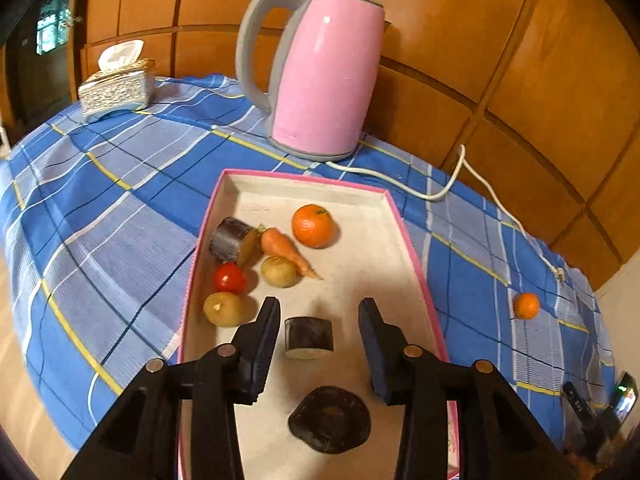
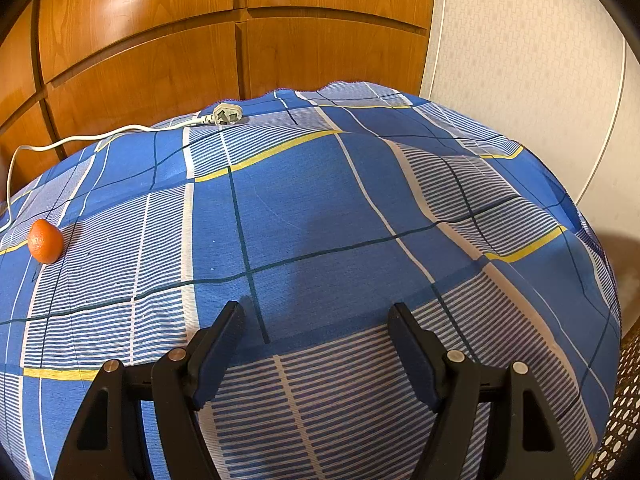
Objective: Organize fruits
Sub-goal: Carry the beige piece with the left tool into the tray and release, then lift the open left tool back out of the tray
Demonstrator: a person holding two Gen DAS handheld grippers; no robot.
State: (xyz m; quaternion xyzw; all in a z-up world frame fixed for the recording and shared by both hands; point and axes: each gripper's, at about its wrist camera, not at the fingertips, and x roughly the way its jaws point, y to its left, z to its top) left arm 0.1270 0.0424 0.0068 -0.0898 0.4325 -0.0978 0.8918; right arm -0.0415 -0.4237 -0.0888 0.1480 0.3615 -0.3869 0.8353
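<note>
Pink-rimmed tray (image 1: 404, 224) on blue checked cloth (image 1: 120, 200), holding: large orange (image 1: 312, 226), carrot (image 1: 286, 250), tomato (image 1: 229, 277), two potatoes, three dark aubergine pieces. Left gripper (image 1: 319, 306) above tray, fingers parted, one aubergine chunk (image 1: 308, 338) lying loose between them, untouched. Small orange (image 2: 45, 241) alone on cloth well apart from tray; right gripper (image 2: 316, 312) open over bare cloth, holding nothing

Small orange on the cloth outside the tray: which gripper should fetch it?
Probably right. The right gripper is open and empty over bare tablecloth, with the small orange off to its left. The left gripper hangs over the tray.
</note>
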